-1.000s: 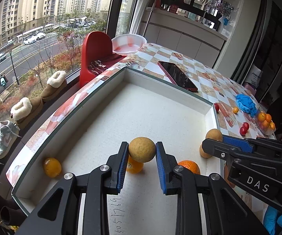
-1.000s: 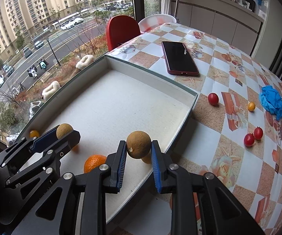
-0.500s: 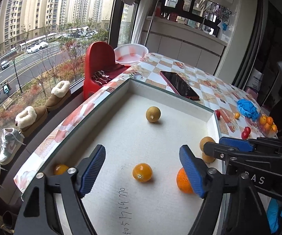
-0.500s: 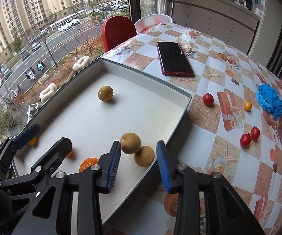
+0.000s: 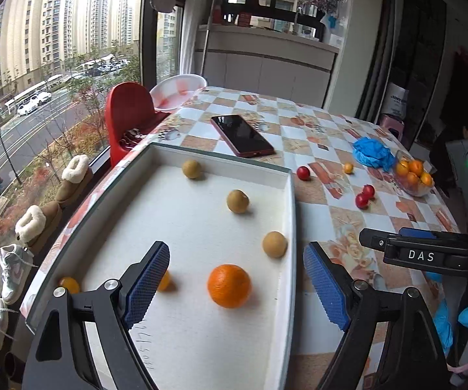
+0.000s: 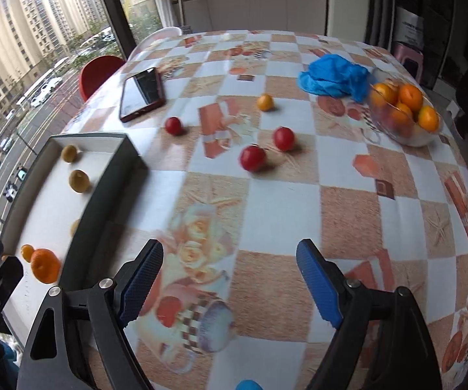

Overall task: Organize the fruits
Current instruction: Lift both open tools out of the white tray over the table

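A white tray point(image 5: 286, 214) holds three tan round fruits point(image 5: 238, 201), a large orange point(image 5: 229, 285) and two small oranges point(image 5: 69, 284). My left gripper point(image 5: 236, 287) is open and empty above the tray's near end, with the large orange between its jaws' line of sight. My right gripper point(image 6: 230, 287) is open and empty over the tablecloth to the right of the tray point(image 6: 100, 195). Three red fruits point(image 6: 253, 158) and a small orange fruit point(image 6: 265, 102) lie loose on the table.
A glass bowl of oranges point(image 6: 404, 112) stands at the far right. A blue crumpled glove point(image 6: 333, 78) lies beside it. A dark phone point(image 6: 143, 92) lies beyond the tray. A red chair point(image 5: 130, 110) and white basin point(image 5: 177, 92) stand by the window.
Both grippers opened and let go of their tan fruits, which now lie in the tray. The left gripper pulled back; the right swung right, out over the tablecloth.
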The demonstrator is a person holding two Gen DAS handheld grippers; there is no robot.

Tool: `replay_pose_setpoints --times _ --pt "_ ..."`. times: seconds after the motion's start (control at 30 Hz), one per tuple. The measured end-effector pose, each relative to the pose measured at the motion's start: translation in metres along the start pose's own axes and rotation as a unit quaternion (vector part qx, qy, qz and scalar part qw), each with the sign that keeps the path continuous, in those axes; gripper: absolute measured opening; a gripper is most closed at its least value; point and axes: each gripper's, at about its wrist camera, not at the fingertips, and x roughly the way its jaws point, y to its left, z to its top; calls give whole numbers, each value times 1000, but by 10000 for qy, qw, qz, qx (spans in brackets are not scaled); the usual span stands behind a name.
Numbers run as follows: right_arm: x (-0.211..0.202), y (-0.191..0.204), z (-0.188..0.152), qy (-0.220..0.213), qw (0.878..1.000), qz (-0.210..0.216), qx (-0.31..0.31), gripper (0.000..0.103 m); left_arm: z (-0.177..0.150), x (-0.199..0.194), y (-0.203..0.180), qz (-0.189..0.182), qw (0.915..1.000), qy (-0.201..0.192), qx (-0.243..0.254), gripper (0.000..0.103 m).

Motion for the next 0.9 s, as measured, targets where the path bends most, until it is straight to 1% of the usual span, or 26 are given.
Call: replay_pose_setpoints --times 0.17,0.3,0.4,0.43,0.47,0.5,0.57,0.67,0.7,0.77,0.9 --pt "-2 -68 -18 41 9972 -618 428 87 -6 7 -61 -297 9972 240 642 86" --pt "-9 -116 -34 -51 9923 -972 771 87 -18 27 -108 -460 9911 685 1047 86" --pt "-14 -138 -39 -181 9890 -1131 936 88 -26 43 -132 -473 9871 939 1206 86" --pt "-15 -143 -40 -214 9886 -1119 987 90 -26 49 -138 -456 9867 981 1213 86" --pt "-15 -147 -39 -204 9882 -1095 1055 98 -25 54 -143 -434 9867 1005 1205 86" --pt "-13 -151 -39 -169 9877 -1049 1150 103 -24 60 -146 -397 9870 1024 1178 86" --pt "-10 -152 -36 -195 9865 -1117 1181 103 -20 72 -150 -293 9876 1106 1079 86" --pt "-2 -150 -30 -157 9843 -1347 1129 103 -15 89 -152 -261 9880 1238 884 86" --pt "-1 -150 -28 -186 9842 -1342 1138 103 -14 94 -153 -238 9880 1258 868 86" --pt "1 -150 -25 -246 9830 -1389 1172 103 -12 99 -157 -136 9885 1182 935 86" --pt "1 -147 -27 -471 9812 -1453 1180 103 -7 106 -160 -166 9889 1125 952 86"
